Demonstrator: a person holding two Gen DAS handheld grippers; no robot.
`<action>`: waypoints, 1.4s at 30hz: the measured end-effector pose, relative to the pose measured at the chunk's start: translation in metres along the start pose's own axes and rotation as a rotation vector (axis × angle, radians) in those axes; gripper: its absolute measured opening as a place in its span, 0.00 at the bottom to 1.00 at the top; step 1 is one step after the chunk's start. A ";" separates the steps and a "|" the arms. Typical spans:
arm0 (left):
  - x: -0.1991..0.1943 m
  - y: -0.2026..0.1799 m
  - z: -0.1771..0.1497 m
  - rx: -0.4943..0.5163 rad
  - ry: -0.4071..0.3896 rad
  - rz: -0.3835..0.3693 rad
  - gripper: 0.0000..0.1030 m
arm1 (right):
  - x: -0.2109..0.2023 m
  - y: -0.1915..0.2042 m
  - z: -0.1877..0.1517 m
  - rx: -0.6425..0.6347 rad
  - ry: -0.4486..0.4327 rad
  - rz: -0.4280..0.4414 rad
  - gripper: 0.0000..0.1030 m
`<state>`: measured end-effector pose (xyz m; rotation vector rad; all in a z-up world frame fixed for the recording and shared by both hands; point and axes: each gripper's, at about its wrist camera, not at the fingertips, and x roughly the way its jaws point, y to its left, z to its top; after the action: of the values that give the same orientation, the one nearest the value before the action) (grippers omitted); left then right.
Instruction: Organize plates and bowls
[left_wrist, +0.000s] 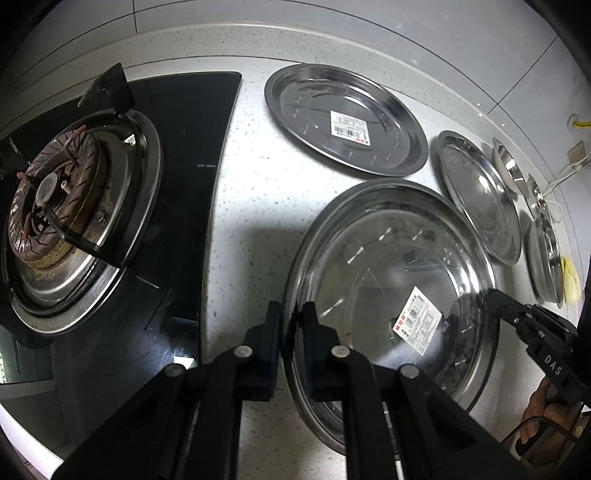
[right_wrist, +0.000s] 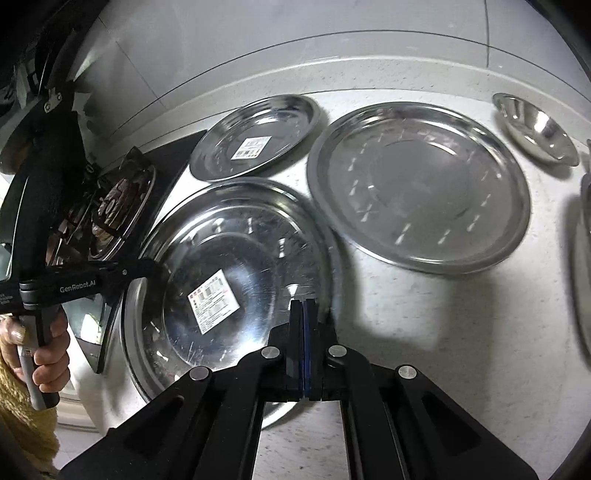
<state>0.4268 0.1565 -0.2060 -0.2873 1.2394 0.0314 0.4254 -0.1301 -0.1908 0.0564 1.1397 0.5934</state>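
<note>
I have the big plate (left_wrist: 391, 295) gripped on opposite rims at the surface's (left_wrist: 236, 206) front edge: the left gripper (left_wrist: 291, 317) has its fingers narrow on the stove-side rim, the right gripper (right_wrist: 303, 314) pinches the other rim. Next I judge a level lift, then stacking. The stove (left_wrist: 74, 206) crowds one side; the labelled plate (left_wrist: 343, 122) and plain plate (right_wrist: 417, 184) lie close behind. The bowl (right_wrist: 535, 129) sits well apart.
</note>
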 end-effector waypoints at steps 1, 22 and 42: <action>0.000 -0.001 0.000 0.001 0.000 0.000 0.10 | -0.001 -0.001 0.000 0.003 0.001 0.003 0.01; 0.003 -0.004 0.001 0.003 -0.003 0.003 0.10 | 0.001 -0.014 -0.004 0.065 0.003 0.026 0.42; -0.057 0.000 -0.024 -0.012 -0.053 -0.046 0.08 | -0.030 0.001 -0.012 0.050 0.022 0.062 0.09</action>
<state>0.3858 0.1588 -0.1596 -0.3236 1.1795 0.0065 0.4057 -0.1465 -0.1705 0.1290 1.1775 0.6216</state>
